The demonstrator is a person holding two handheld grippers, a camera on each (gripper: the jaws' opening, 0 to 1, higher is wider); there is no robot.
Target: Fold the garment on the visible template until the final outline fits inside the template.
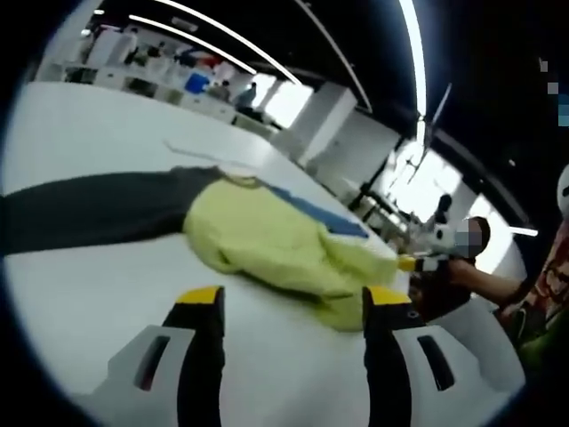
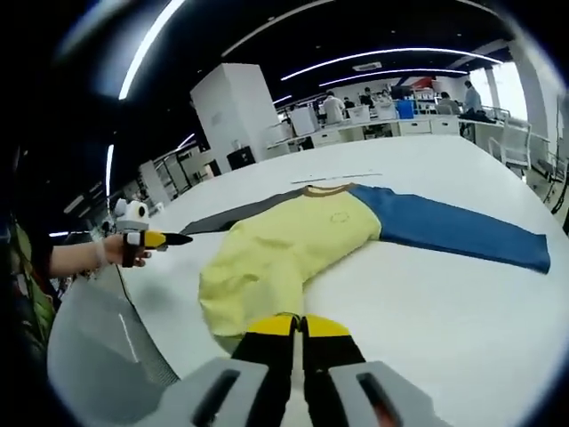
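Holding left gripper above table, jaws spread wide, nothing between them. I see right gripper jaws pressed together at near edge of shirt, pinch on cloth uncertain. Shirt lies mid-table: yellow body bunched, blue sleeve flat one side, dark sleeve other side. Left gripper also visible from right gripper view, at table edge.

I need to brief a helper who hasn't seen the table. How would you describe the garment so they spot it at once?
On the white table lies a long-sleeved shirt, just beyond the shut right hand-held gripper. Its body is pale yellow and bunched at the near end, with a brownish collar. One sleeve is blue and the other dark grey, so nothing else there looks like it.
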